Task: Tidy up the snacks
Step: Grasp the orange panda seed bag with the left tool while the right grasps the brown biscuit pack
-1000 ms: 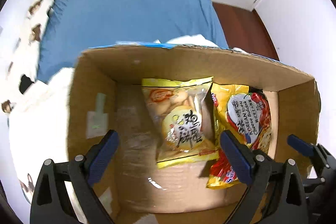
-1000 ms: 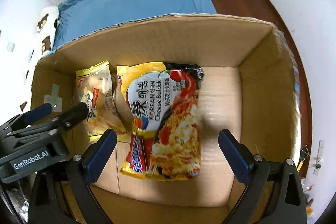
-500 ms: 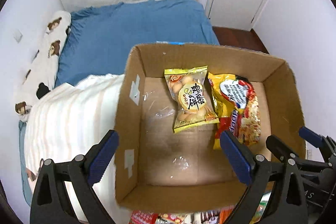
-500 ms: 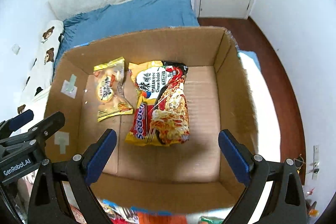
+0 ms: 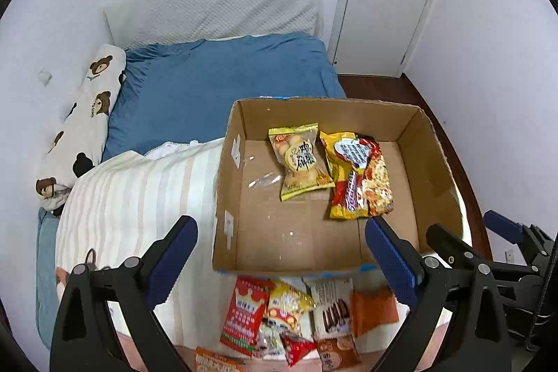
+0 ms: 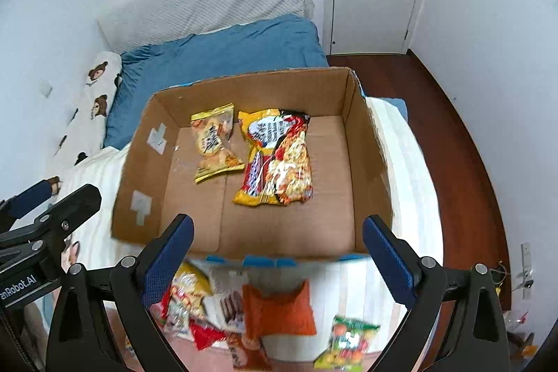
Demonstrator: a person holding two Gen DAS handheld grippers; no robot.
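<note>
Snacks sit in two places on the bed. From the left wrist view, a brown cardboard box (image 5: 230,183) with stiff flat walls rests on a soft striped blanket (image 5: 139,197). Inside lie a crinkly yellow cookie bag (image 5: 300,162) and, just beside it, a shiny red and yellow noodle packet (image 5: 359,176). In front of the box lies a pile of small glossy snack packs (image 5: 293,312). The left gripper (image 5: 279,257) hangs above the box's near edge with its blue padded jaws spread wide and holding nothing.

From the right wrist view, the same box (image 6: 369,162) shows the cookie bag (image 6: 214,142) and the noodle packet (image 6: 279,159) lying flat on the ridged floor. A blurry orange pack (image 6: 279,312) and a green pack (image 6: 348,340) lie near the front. The right gripper (image 6: 279,257) has its jaws wide apart too, with nothing between them.
</note>
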